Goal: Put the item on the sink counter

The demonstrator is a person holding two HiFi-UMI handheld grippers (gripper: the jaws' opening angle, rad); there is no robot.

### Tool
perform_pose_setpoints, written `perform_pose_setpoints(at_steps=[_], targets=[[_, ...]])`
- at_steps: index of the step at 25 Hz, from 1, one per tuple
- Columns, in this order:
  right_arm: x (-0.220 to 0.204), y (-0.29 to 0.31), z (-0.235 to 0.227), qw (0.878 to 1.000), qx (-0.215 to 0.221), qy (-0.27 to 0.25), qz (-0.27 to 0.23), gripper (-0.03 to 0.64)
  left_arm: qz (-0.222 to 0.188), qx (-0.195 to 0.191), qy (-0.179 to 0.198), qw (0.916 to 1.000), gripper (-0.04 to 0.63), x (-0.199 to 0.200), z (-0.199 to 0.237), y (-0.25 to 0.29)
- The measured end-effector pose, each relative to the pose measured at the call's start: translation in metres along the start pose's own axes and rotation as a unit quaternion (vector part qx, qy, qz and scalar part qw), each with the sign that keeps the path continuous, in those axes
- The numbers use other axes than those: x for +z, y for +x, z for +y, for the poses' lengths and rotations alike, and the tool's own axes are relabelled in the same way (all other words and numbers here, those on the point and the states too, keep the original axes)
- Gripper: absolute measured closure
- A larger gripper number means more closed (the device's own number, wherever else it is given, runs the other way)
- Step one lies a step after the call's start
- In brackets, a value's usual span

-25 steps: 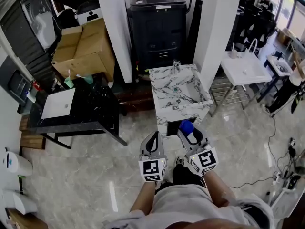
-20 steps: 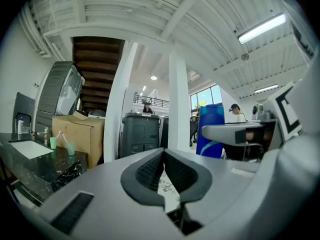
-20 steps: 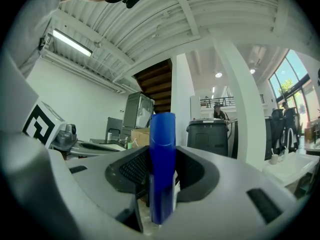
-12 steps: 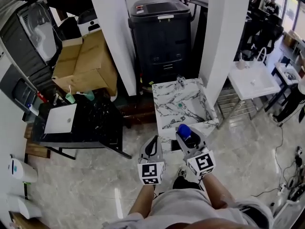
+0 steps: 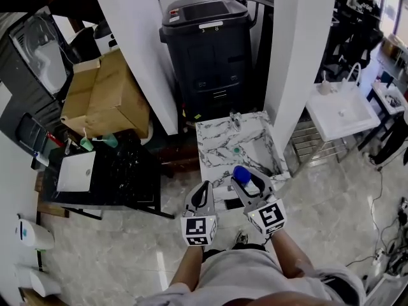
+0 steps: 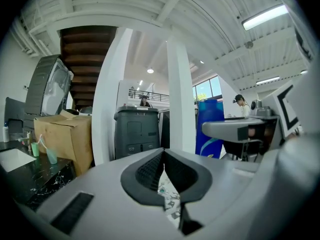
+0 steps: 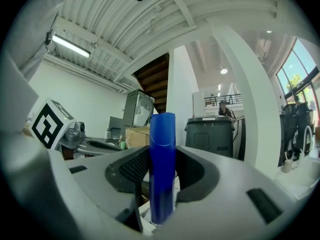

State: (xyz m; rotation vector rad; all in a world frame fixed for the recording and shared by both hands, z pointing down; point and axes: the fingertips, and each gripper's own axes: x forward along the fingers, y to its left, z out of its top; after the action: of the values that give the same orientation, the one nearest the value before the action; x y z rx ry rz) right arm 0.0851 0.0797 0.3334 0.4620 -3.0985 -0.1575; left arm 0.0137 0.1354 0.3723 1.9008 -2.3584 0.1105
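A blue bottle [image 5: 241, 173] stands upright between the jaws of my right gripper [image 5: 248, 180], which is shut on it. In the right gripper view the bottle [image 7: 162, 159] rises through the middle of the pads. My left gripper [image 5: 203, 189] sits just to the left, shut with nothing in it; its pads [image 6: 150, 171] meet in the left gripper view, where the bottle [image 6: 209, 126] shows to the right. Both grippers hover at the near edge of the marble sink counter [image 5: 217, 152], which has a faucet [image 5: 234, 120] at its back.
Behind the counter stands a black bin [image 5: 207, 43] between two white pillars [image 5: 137, 62] [image 5: 296, 56]. A cardboard box [image 5: 102, 97] and a black counter [image 5: 131, 171] lie to the left. A white sink table [image 5: 341, 113] is at the right.
Both grippers have moved forward together toward the marble sink counter, the right one still carrying the blue bottle. The counter now lies directly ahead of the fingertips.
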Motion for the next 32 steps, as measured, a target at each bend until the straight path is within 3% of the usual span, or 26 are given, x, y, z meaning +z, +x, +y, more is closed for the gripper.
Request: perform_pose_setpoints(at_steps=[4, 8, 13, 24, 32], targets=[[-0.006, 0.009, -0.026, 1.0, 0.004, 0.0, 0.004, 0.465, 0.007, 0.0, 0.006, 1.0, 0.584, -0.002, -0.004, 0.024], [-0.008, 0.017, -0.04, 1.0, 0.013, 0.002, -0.001, 0.465, 0.016, -0.037, 0.017, 0.999, 0.585, -0.005, -0.01, 0.041], [-0.019, 0.023, -0.053, 1.0, 0.013, 0.004, 0.0, 0.465, 0.03, -0.042, 0.014, 0.9986, 0.586, -0.015, -0.004, 0.057], [-0.044, 0.056, -0.085, 0.999, -0.025, 0.021, 0.035, 0.465, 0.048, -0.11, 0.019, 0.9925, 0.584, -0.023, 0.005, 0.115], [-0.059, 0.106, -0.108, 0.997, -0.05, 0.035, 0.046, 0.465, 0.074, -0.162, 0.021, 0.9838, 0.585, -0.037, 0.037, 0.171]])
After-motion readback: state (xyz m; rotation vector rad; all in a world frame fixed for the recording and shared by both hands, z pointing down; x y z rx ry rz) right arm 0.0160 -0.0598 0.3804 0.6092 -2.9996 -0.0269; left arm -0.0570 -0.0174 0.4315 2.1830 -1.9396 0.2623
